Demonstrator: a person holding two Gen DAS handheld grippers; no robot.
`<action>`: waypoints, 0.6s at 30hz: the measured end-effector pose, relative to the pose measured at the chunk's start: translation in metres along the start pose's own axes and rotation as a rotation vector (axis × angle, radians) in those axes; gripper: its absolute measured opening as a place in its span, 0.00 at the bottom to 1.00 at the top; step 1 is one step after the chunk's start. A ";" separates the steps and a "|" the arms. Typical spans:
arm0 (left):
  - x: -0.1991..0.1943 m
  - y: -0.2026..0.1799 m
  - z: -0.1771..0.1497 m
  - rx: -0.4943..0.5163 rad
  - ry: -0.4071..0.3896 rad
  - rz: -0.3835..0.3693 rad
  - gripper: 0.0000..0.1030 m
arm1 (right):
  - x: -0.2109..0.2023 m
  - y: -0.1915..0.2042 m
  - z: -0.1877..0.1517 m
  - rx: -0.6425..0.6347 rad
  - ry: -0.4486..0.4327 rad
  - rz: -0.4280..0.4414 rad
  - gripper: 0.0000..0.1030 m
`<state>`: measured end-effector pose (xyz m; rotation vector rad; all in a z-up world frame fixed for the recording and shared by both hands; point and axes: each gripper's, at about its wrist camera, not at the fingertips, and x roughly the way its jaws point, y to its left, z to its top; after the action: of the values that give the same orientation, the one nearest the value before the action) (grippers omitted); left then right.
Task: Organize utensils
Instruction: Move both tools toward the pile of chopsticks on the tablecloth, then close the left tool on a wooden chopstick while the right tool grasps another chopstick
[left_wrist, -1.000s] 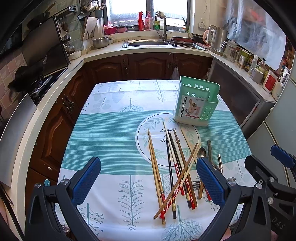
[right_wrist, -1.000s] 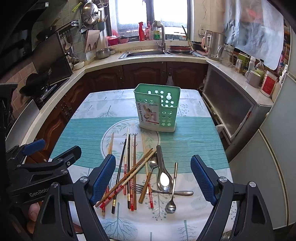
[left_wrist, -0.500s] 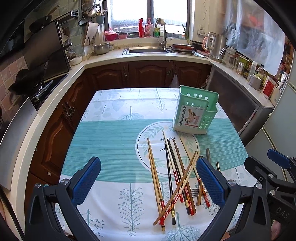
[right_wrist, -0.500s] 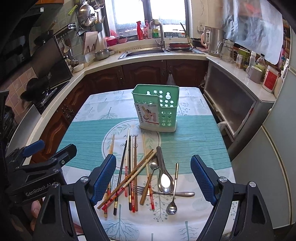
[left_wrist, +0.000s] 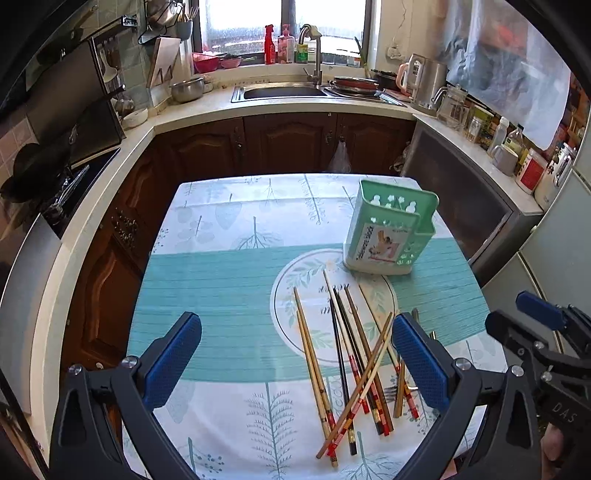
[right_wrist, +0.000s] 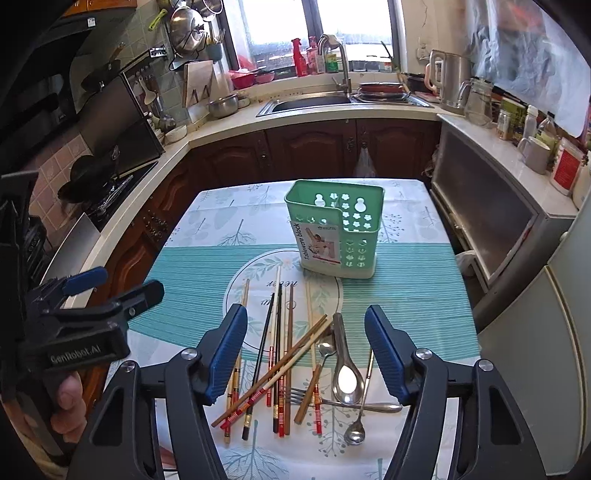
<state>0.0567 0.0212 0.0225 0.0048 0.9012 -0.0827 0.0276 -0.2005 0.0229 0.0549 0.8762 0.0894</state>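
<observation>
Chopsticks (right_wrist: 280, 354), spoons (right_wrist: 345, 373) jumbled w/ fork. Right hand-held gripper (right_wrist: 306, 354) closing, empty; left (left_wrist: 293, 363) wide.

Home kitchen – sink (left_wrist: 284, 91) w/ faucet under window, hob (right_wrist: 110, 192), wood cabinets (left_wrist: 288, 144), kettle (right_wrist: 448, 79).

Each camera sits on a hand-held gripper and looks forward and steeply down along its two blue-padded fingers, from above the near edge of the table with the teal and white leaf-print cloth (left_wrist: 229, 291). The left wrist view stands left of the pale green perforated plastic utensil holder (left_wrist: 388, 236), the right wrist view almost in line with it (right_wrist: 336, 236). Both share the table, the holder, the scattered wooden chopsticks (left_wrist: 347, 354) (right_wrist: 280, 350), and the steel sink under the window (left_wrist: 284, 90) (right_wrist: 310, 105). Each view catches the other gripper at its edge.
</observation>
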 end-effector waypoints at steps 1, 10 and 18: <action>0.001 0.002 0.003 0.000 -0.002 -0.003 0.99 | 0.004 0.002 0.004 -0.011 0.013 -0.003 0.59; 0.027 0.011 0.017 0.029 0.027 -0.038 0.99 | 0.037 0.003 0.024 -0.044 0.076 0.029 0.43; 0.076 -0.008 -0.006 0.090 0.140 -0.133 0.77 | 0.084 -0.016 0.017 0.008 0.176 0.041 0.35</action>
<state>0.0984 0.0080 -0.0400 0.0349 1.0369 -0.2491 0.0951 -0.2085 -0.0324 0.0733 1.0518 0.1310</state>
